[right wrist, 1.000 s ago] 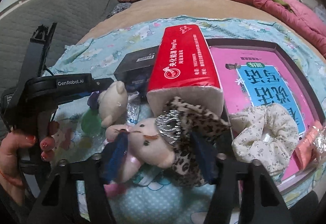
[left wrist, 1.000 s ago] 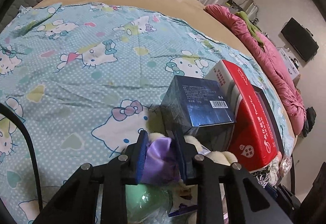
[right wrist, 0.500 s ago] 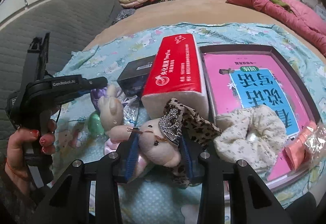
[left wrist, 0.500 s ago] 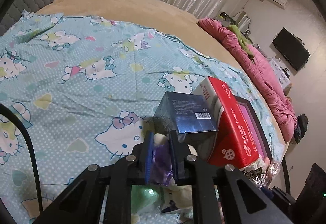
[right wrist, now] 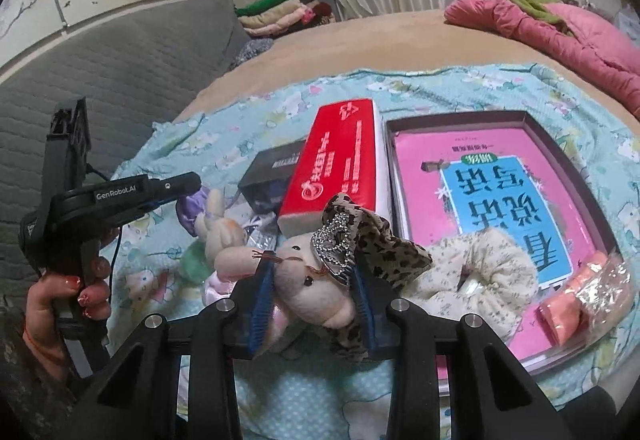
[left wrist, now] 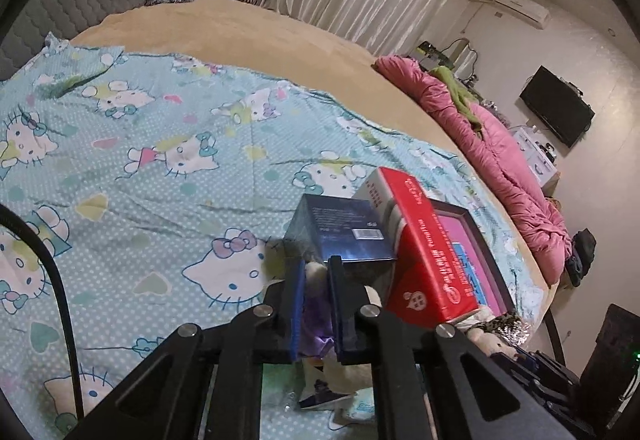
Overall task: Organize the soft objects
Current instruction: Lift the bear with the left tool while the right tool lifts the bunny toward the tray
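Since the frame a second ago, both grippers have narrowed from wide-spread to pinching and lifted slightly off the bedding. Left gripper (left wrist: 313,280): pads pressed onto a small purple fabric piece (left wrist: 316,324), with a cream plush ear showing between the tips; it sits just in front of the dark blue glossy box (left wrist: 344,236). Right gripper (right wrist: 314,290): clamped on the head of a cream plush bunny (right wrist: 308,292) wearing a leopard-print bow (right wrist: 376,236) with a rhinestone ornament. Bunny lies beside the red tissue pack (right wrist: 336,164), near the cream floral scrunchie (right wrist: 480,272) on the pink book (right wrist: 500,192). All rest on the light-blue cartoon-cat sheet (left wrist: 140,168).
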### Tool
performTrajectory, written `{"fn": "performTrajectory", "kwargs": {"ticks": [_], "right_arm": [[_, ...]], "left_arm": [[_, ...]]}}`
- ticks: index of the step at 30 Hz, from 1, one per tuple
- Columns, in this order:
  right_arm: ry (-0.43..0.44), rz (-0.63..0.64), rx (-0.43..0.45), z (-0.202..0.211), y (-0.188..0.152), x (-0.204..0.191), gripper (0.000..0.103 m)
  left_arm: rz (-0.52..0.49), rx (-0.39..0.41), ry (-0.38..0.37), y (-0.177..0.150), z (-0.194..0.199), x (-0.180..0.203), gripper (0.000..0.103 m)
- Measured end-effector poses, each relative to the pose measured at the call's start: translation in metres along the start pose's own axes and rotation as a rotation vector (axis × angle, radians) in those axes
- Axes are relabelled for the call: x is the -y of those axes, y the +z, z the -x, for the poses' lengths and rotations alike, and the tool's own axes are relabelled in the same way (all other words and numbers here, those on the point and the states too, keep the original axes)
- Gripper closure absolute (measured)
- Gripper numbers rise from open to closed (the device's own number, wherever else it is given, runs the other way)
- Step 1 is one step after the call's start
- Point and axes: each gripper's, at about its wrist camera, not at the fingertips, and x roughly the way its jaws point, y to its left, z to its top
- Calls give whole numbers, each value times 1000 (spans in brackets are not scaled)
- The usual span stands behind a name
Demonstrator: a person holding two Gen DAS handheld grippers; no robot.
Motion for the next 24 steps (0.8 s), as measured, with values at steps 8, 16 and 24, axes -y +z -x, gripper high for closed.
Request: {"fn": "performTrajectory", "kwargs": {"ticks": [8, 16, 24], "right_arm": [[-5, 21, 8, 2, -2, 1, 66], [-10, 2, 15, 7, 1, 10, 66], [52, 3, -88, -21, -18, 7, 65]], "left_arm": [[-22, 8, -17, -5, 8, 19, 92], [-42, 20, -6, -4, 16, 31, 92], [-41, -2, 9, -12, 17, 34, 92]]}}
